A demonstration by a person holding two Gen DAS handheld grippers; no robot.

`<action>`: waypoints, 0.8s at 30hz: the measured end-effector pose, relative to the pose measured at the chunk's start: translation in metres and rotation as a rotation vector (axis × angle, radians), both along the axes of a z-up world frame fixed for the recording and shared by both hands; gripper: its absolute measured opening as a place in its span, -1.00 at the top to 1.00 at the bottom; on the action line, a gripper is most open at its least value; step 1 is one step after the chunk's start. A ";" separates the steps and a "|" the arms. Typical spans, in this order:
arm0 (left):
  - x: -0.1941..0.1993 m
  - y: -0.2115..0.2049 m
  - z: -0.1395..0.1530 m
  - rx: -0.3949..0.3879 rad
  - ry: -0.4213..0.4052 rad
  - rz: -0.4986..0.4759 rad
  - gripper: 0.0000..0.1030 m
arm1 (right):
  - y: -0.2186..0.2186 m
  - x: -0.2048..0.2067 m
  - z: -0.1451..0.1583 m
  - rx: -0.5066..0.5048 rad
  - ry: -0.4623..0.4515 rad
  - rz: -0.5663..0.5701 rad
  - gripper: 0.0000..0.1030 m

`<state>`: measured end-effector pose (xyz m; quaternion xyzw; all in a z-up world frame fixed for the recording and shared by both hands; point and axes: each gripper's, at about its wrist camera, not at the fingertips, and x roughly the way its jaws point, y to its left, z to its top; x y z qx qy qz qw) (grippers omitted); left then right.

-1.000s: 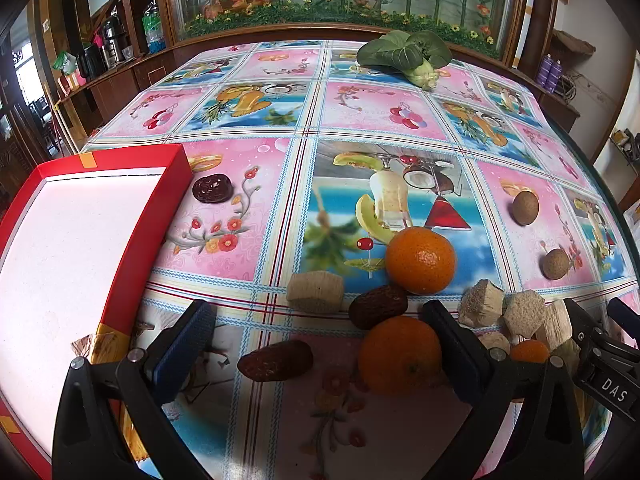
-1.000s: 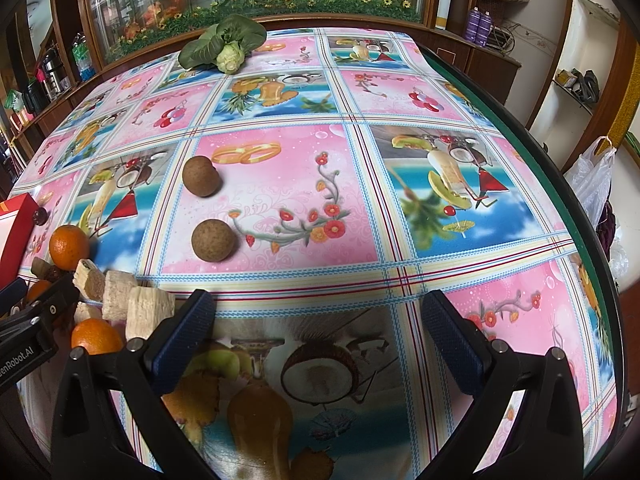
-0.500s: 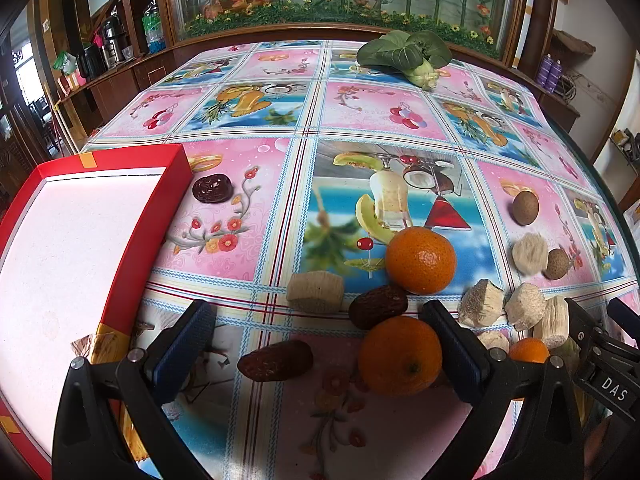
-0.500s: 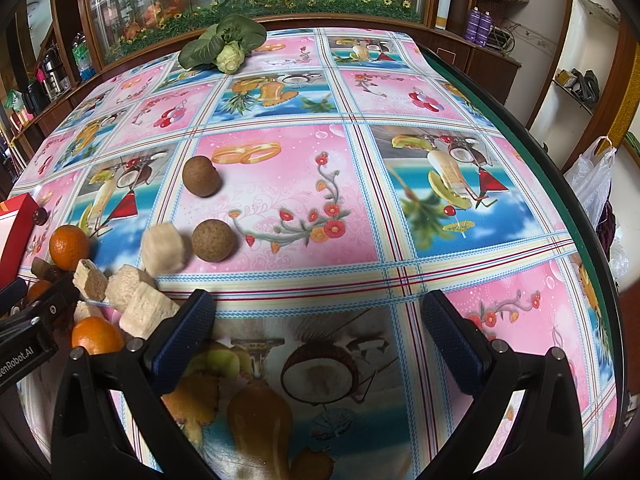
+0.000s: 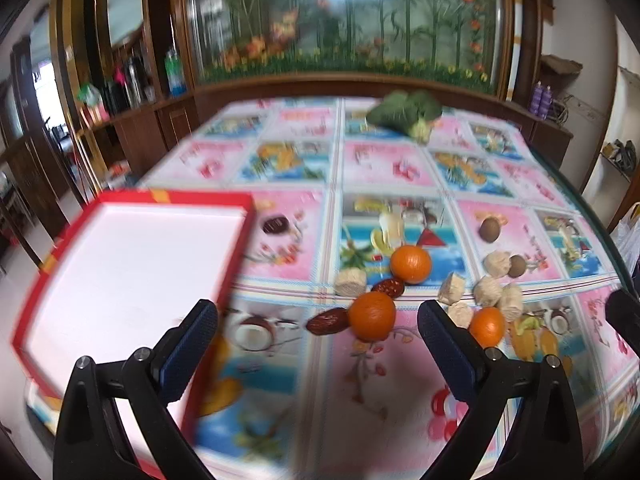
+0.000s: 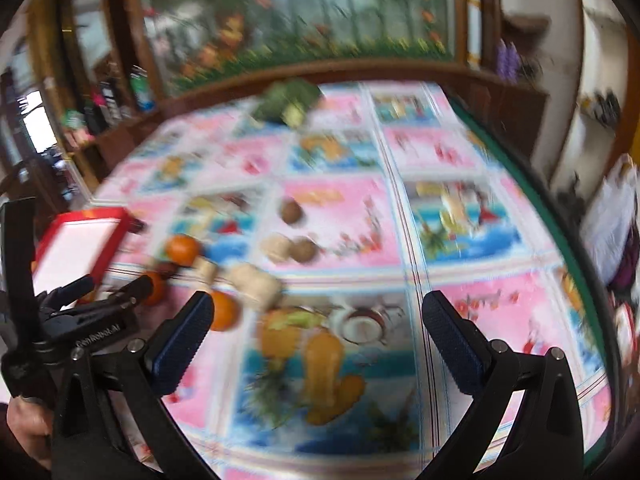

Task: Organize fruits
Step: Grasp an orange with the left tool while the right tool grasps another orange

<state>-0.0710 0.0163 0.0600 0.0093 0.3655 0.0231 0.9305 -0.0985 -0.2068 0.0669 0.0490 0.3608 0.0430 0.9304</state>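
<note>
Fruits lie loose on the patterned tablecloth (image 5: 280, 264), gathered to the right of the red-rimmed tray (image 5: 132, 264); three oranges show in the left wrist view, the far orange (image 5: 411, 258), the near orange (image 5: 372, 315) and a small orange (image 5: 487, 326) partly behind the left gripper's right finger; dark dates sit among them, one date (image 5: 389, 287) between the far and near oranges, another date (image 5: 327, 321) touching the near orange's left side, a third dark fruit (image 5: 275, 225) just beside the tray's far corner; pale chunks (image 5: 498, 294) cluster near the small orange, with one chunk (image 5: 351, 281) left of the middle date; two brown round fruits (image 5: 490, 229) lie further right, one touching a pale chunk; the tray's white inside holds nothing; a leafy green vegetable (image 5: 404, 111) rests at the table's far end; the left gripper (image 5: 318, 330) hangs above the cloth, fingers spread wide and holding nothing; the right gripper (image 6: 318, 322) is likewise spread and bare, its view heavily blurred.
</note>
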 end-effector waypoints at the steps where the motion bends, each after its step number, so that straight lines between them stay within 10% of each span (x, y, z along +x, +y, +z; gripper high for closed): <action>1: -0.005 0.002 0.006 0.000 -0.018 -0.002 -0.94 | 0.004 -0.006 0.007 -0.010 -0.032 0.013 -1.00; 16: -0.014 0.009 0.011 0.035 -0.039 0.009 -0.94 | 0.031 -0.015 0.009 -0.015 -0.046 0.112 -0.98; 24: -0.027 0.033 -0.001 0.023 -0.008 -0.030 -0.94 | 0.036 -0.007 -0.014 0.025 0.042 0.182 -0.61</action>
